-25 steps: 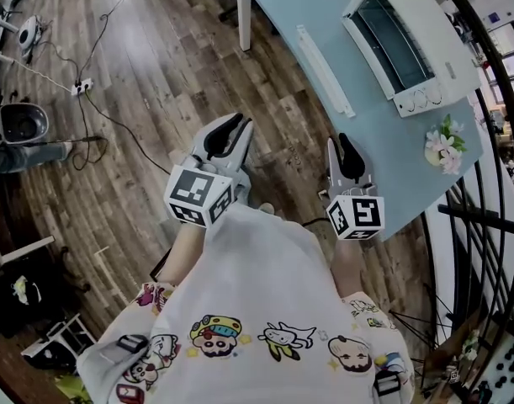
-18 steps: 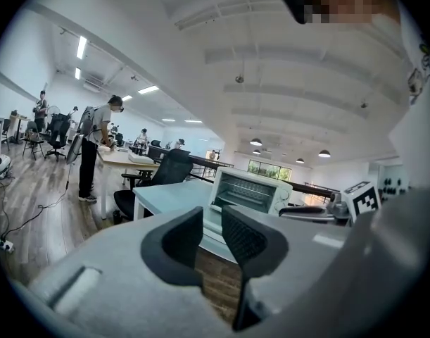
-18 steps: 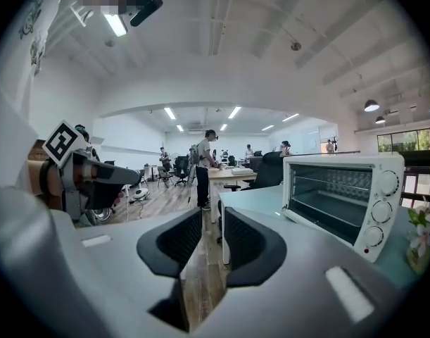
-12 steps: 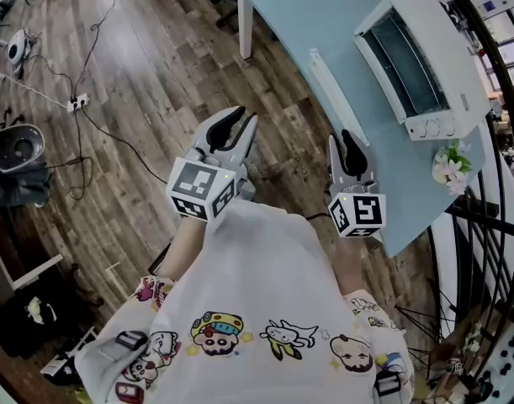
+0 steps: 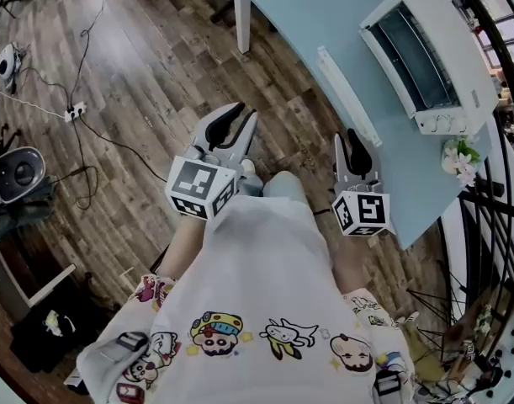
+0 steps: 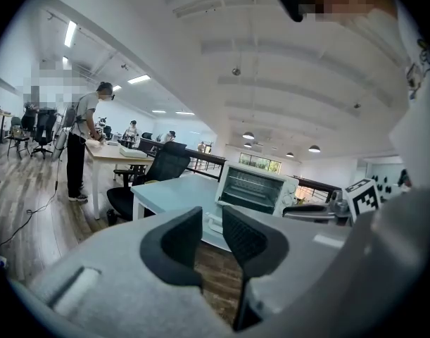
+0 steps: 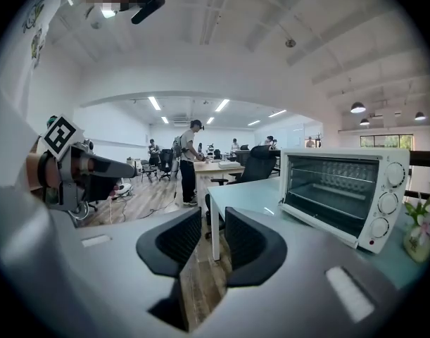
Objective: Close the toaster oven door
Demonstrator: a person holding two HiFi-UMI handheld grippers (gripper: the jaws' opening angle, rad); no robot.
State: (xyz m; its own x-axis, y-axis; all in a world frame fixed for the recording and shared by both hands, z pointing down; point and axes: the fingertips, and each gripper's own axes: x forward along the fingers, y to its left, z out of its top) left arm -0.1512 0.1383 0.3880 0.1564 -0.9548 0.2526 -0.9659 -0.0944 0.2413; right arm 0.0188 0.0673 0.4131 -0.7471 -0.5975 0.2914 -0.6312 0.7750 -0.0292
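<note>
A white toaster oven (image 5: 429,57) stands on the pale blue table (image 5: 324,15) at the top right, its door let down flat, with the white handle bar (image 5: 347,95) toward the table's edge. The oven's open mouth and rack show in the right gripper view (image 7: 341,189), and the oven is smaller in the left gripper view (image 6: 257,189). My left gripper (image 5: 231,124) hangs over the wooden floor, open and empty (image 6: 212,220). My right gripper (image 5: 355,146) sits beside the table edge, short of the door; its jaws have just been opening, with nothing between them (image 7: 213,224).
A small pot of flowers (image 5: 460,156) stands on the table next to the oven. A black railing (image 5: 492,225) runs behind the table. Cables and a power strip (image 5: 74,109) lie on the floor at left, near a round fan (image 5: 17,172). An office chair (image 6: 162,167) and people are farther off.
The person has stepped forward along the table with both grippers. The floor items have slid down the head view and the toaster oven sits further right.
</note>
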